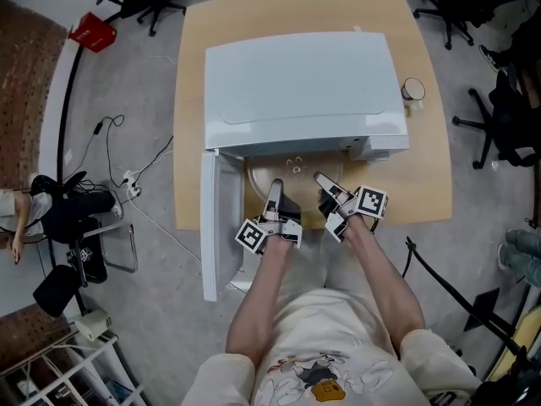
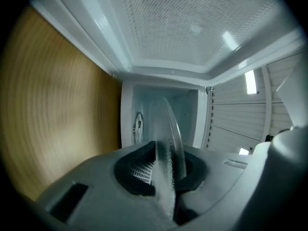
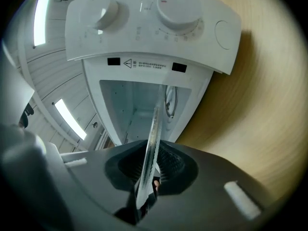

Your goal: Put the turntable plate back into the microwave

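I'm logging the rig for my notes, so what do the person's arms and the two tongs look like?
The left tongs and right tongs each have a grey body, black ribbed pads and a cube of black-and-white square markers. No cables show. The arms are bare below short cream sleeves; the shirt carries a cartoon print.

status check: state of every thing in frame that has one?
microwave door: open, swung left.
turntable plate: held by its rim at the microwave opening, not yet seated.
left gripper: shut on the turntable plate.
right gripper: shut on the turntable plate.
mug: upright on the table.
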`<move>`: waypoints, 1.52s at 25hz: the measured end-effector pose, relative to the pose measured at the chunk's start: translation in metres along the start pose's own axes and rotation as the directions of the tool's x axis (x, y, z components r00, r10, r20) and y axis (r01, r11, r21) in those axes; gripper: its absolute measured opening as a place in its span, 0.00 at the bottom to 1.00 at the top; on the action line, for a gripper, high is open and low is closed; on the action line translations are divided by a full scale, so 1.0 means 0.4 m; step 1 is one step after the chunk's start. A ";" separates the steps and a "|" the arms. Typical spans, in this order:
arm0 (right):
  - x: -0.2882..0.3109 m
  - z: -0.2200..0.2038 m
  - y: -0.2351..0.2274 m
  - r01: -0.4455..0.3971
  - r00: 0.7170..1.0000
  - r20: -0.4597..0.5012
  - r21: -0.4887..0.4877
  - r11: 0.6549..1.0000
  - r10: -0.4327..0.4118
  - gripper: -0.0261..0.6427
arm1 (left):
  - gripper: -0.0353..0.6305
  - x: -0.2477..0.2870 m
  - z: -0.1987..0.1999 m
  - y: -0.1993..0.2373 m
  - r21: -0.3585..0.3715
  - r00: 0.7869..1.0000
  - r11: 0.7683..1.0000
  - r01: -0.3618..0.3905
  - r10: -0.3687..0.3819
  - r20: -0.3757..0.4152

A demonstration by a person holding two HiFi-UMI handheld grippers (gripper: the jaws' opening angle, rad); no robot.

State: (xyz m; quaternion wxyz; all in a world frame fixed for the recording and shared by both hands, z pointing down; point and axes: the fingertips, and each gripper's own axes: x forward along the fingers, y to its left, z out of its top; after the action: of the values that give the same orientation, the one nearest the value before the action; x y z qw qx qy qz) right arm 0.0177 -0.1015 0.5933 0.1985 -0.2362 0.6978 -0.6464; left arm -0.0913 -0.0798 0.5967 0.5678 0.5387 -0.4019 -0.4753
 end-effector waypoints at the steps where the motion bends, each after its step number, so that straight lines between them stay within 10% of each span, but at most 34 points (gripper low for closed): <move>1: 0.014 0.009 -0.009 0.004 1.000 -0.001 -0.004 1.000 -0.004 0.11 | 0.10 0.013 0.009 0.007 -0.002 1.000 1.000 -0.004 0.004 0.002; 21: 0.150 0.113 -0.080 0.062 0.997 0.045 0.000 0.998 -0.062 0.13 | 0.10 0.174 0.090 0.060 -0.043 0.999 0.998 -0.037 0.036 -0.011; 30: 0.111 0.014 -0.061 0.012 0.999 -0.049 0.071 0.997 -0.008 0.30 | 0.11 0.180 0.087 0.066 -0.061 0.999 0.997 -0.040 0.040 -0.014; 38: 0.111 -0.010 -0.081 0.058 0.998 0.011 0.122 0.991 -0.060 0.10 | 0.19 0.184 0.089 0.065 -0.056 0.998 0.998 -0.038 0.035 -0.048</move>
State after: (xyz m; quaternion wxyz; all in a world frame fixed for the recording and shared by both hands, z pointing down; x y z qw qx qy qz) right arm -0.0183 -0.1262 0.6271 0.1988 -0.2489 0.6482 -0.6916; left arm -0.1066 -0.1605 0.6220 0.6007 0.5260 -0.3845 -0.4632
